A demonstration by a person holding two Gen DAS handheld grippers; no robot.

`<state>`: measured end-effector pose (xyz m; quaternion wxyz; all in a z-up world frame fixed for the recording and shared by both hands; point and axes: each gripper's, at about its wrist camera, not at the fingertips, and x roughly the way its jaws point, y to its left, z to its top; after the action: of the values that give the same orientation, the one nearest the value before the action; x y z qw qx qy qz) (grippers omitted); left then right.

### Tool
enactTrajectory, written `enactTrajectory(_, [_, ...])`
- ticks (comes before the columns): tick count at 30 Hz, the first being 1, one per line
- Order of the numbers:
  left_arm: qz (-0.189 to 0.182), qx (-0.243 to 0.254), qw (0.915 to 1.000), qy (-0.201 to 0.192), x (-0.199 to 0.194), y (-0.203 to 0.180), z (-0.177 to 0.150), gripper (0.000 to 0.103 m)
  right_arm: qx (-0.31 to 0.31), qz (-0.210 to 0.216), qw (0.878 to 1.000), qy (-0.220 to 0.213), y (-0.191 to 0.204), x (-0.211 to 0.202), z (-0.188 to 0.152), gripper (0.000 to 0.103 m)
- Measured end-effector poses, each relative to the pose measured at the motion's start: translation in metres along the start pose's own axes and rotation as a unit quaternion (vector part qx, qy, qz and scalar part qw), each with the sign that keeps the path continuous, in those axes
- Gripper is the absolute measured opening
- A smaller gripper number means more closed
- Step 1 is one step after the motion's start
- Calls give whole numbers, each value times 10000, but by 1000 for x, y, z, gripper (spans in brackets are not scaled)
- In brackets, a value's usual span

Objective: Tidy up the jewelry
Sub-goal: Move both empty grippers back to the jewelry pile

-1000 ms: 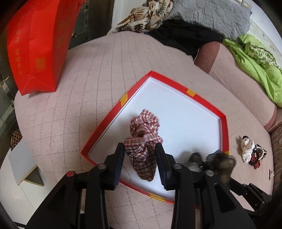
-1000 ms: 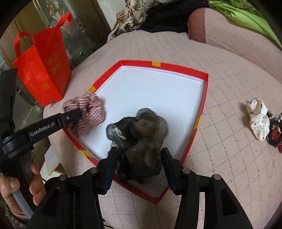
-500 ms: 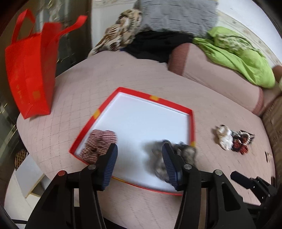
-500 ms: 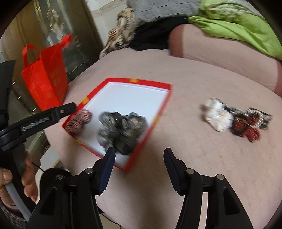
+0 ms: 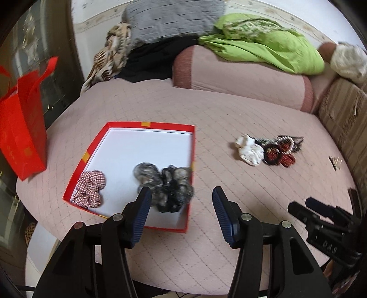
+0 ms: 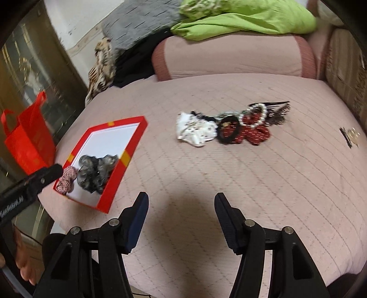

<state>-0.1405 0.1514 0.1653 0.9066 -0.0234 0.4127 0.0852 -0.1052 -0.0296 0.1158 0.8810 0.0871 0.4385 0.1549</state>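
Scrunchies sit in two groups on the pink quilted bed (image 5: pixel 206 110). In the red tray (image 5: pixel 91 149), whose long axis runs away from me toward the pillows, the checked red-and-white scrunchie (image 5: pixel 90 189) lies in the near left corner and the grey-black gauzy scrunchie (image 5: pixel 165 185) lies against the near right wall, spread sideways across the white floor of the tray.

My left tool (image 5: pixel 181 206) hangs above the tray's near right corner, jaws standing apart with nothing between them. My right tool (image 6: pixel 181 211) hangs over bare quilt, jaws wide and holding nothing, pointing toward the loose pile.

That pile lies well to the right of the tray: a white spotted scrunchie (image 6: pixel 197 130) on its left end, touching a black hair tie (image 6: pixel 228 133), a red dotted scrunchie (image 6: pixel 254 133) and a pearl bracelet (image 6: pixel 254 114), with a dark hair clip (image 6: pixel 277 107) angled up to the right. A small gold clip (image 6: pixel 351 135) lies apart, farther right.

A red gift bag (image 5: pixel 20 128) stands left of the tray. A pink bolster (image 5: pixel 240 71), a green blanket (image 5: pixel 263 43) and a grey pillow (image 5: pixel 172 18) lie behind. Nothing blocks the way from my tools to the pile.

The left tool's arm, seen from the right wrist, bears white lettering (image 6: pixel 11 207) too blurred to read fully.
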Motion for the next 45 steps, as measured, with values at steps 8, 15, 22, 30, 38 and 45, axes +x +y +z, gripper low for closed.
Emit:
enactTrajectory(8, [42,353,9994,25,-4,-30,-4,55,123,-20,9999,-119,-16,-5,-5,65])
enactTrajectory(15, [57,535,9985,68,-1,-43,-7,55,263,-34,9996,-129,-29,-5,-7,66])
enactTrajectory(22, [39,450,9987,224,12,-41,-8,55,507,-143,9986,-82,-48,0,-9,66])
enactTrajectory(30, [-358,350,9979,420,44,-52,8,55,817,-272,9963,2,-77,14,-6,66])
enactTrajectory(38, [-627,519,9947,621,103,-88,39,55,1044,-368,9937,-147,-115,30,26,66])
enactTrajectory(45, [-823,467,9920,841,166,-105,63,55,932,277,9952,-146,-116,61,70,48])
